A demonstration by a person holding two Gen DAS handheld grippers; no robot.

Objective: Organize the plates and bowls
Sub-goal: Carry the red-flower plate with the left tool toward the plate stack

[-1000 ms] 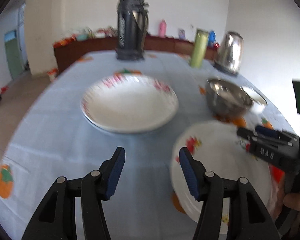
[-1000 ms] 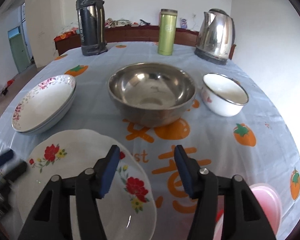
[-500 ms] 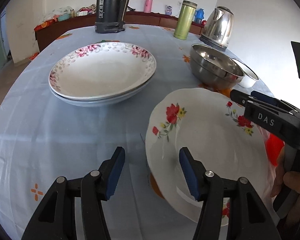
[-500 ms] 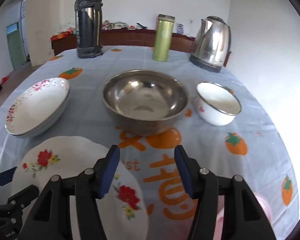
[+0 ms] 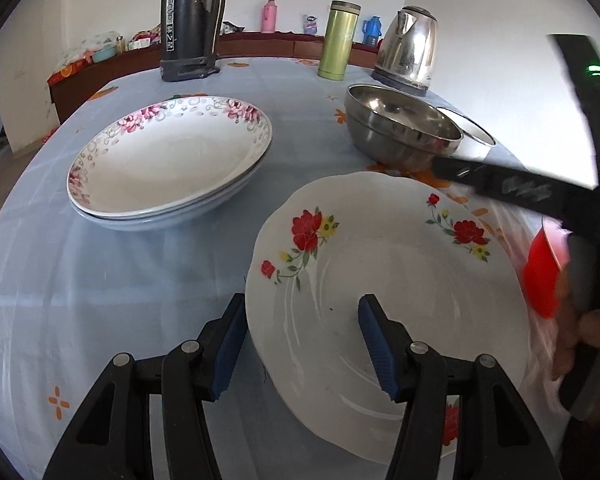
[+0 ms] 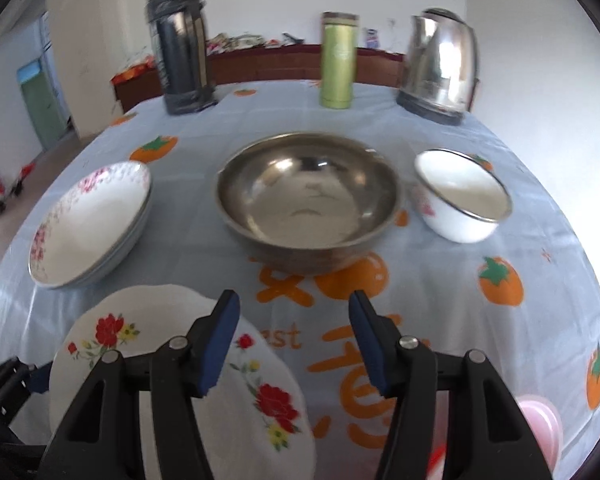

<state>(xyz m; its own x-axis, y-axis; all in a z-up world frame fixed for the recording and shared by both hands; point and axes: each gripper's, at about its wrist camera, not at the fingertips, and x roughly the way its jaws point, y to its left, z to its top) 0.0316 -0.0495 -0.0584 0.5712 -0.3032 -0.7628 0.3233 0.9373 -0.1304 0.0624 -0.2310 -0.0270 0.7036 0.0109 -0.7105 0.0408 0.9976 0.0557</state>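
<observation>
We have advanced the left gripper (image 5: 302, 344) to straddle the red-flowered plate (image 5: 388, 280) rim, fingers spread; the right gripper (image 6: 294, 340) hovers, fingers spread.

Bright daylight (right side glaring), fisheye-warped edges, slight motion blur.

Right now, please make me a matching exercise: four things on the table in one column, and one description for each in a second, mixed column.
Things:
1. red-flower plate
2. steel bowl
3. green flask
4. pink-rimmed plate

Descriptions:
A. on top of another plate
B. between the dark thermos and the kettle
C. its edge sits between the left gripper's open fingers
D. beside the small white bowl

Pairs: 1-C, 2-D, 3-B, 4-A
</observation>
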